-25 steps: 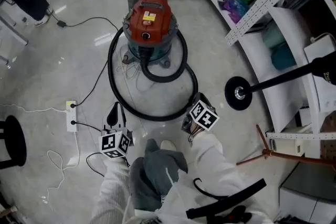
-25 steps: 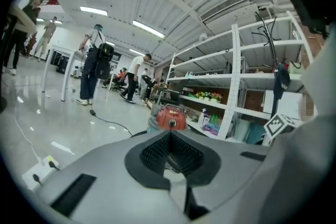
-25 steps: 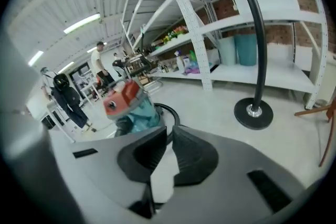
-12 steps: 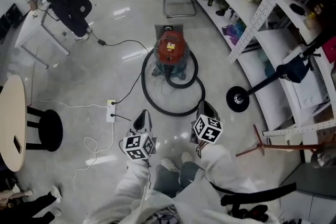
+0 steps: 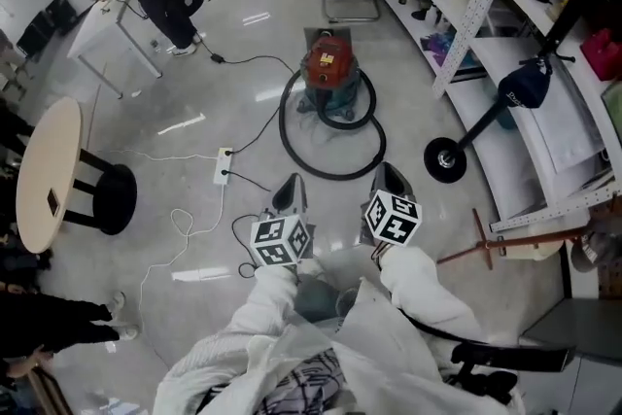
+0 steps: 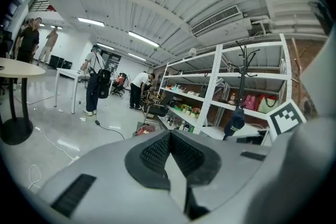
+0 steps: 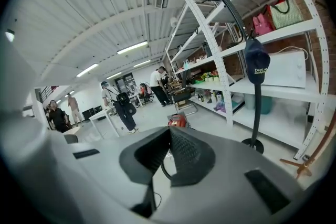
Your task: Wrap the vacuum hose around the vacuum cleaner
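We hold both claws shut and empty, the left claw [image 5: 289, 194] and the right claw [image 5: 389, 182] side by side above the glossy grey floor [image 5: 175, 92]. At 12 o'clock from them stands the red-topped teal canister vacuum cleaner [image 5: 328, 73], lid on, contents hidden. The black vacuum hose [image 5: 335, 178] lies in a tight loop round its base and in a wide ring spreading toward 6 o'clock. White metal shelving [image 5: 525, 112] stocked with small goods edges the floor from 1 to 3 o'clock, with a black round stand base [image 5: 445, 159] just beside it. A white power strip [image 5: 224, 165] lies at 10 o'clock and a round pale surface [image 5: 49, 175] at 9, with open floor between them.
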### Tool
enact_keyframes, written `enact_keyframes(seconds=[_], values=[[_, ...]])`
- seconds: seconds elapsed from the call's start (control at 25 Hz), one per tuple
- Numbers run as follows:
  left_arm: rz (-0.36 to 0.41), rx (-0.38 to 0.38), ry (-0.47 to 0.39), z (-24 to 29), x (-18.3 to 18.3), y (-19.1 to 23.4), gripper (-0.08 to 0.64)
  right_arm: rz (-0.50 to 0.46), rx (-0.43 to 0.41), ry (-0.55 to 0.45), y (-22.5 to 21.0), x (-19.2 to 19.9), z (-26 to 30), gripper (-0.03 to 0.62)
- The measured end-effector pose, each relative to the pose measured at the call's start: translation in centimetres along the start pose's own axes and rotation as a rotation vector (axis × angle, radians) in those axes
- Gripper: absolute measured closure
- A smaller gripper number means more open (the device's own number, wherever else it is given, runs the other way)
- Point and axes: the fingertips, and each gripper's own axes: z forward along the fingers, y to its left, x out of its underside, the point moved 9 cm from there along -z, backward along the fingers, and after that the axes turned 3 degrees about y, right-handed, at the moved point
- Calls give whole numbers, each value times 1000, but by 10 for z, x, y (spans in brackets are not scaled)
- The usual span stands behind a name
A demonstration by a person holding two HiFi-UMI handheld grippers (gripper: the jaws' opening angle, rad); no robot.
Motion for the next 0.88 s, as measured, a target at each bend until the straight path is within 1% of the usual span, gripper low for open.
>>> enact_keyframes(seconds=[0.12,0.24,0.52,0.64,0.88], values=[[7,1,17,-31,20,-38,557,-4,-26,19,-13,9,-34,578],[8,-4,46,-54,34,-60,557,-7,-45,24,-18,13,-60,578],[12,-31,19,-80,32,-78,557,-25,-74,-20,-20,6,-91,578],[11,-25,31,-86,38,-83,557,-7,-75,-11,-25,12,-98,578],[28,6,60,-86,45,-90,557,-23,-74,-5,-26,18,-105,578]])
